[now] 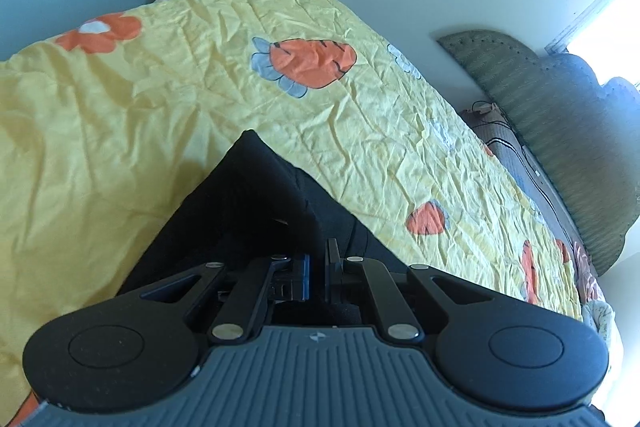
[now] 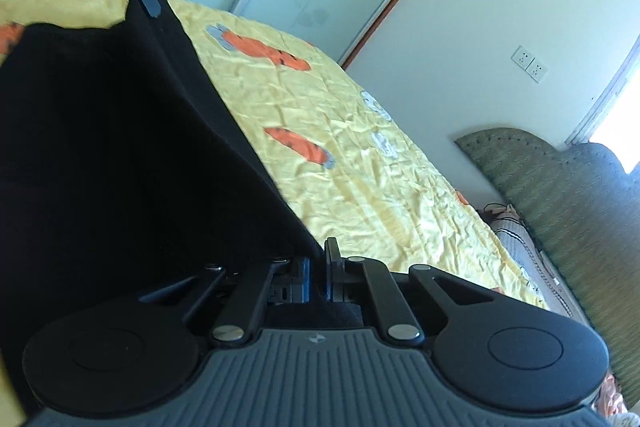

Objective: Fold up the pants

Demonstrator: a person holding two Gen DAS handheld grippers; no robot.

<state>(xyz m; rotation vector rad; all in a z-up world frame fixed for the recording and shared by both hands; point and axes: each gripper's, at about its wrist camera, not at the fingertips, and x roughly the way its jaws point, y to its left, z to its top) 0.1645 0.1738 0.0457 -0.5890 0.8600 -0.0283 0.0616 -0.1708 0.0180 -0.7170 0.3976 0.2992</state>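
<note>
Gripping the black fabric pants [image 2: 120, 147], left gripper [image 2: 150, 3] and right gripper [image 2: 318, 267] apparently stretch one edge taut above the yellow carrot-print bedsheet [image 2: 360, 155], readying a fold.

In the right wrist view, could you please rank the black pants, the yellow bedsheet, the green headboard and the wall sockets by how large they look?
1. black pants (close to the camera, so they look inflated)
2. yellow bedsheet, a near rival
3. green headboard
4. wall sockets

Both the left gripper and right gripper pinch the pants.
</note>
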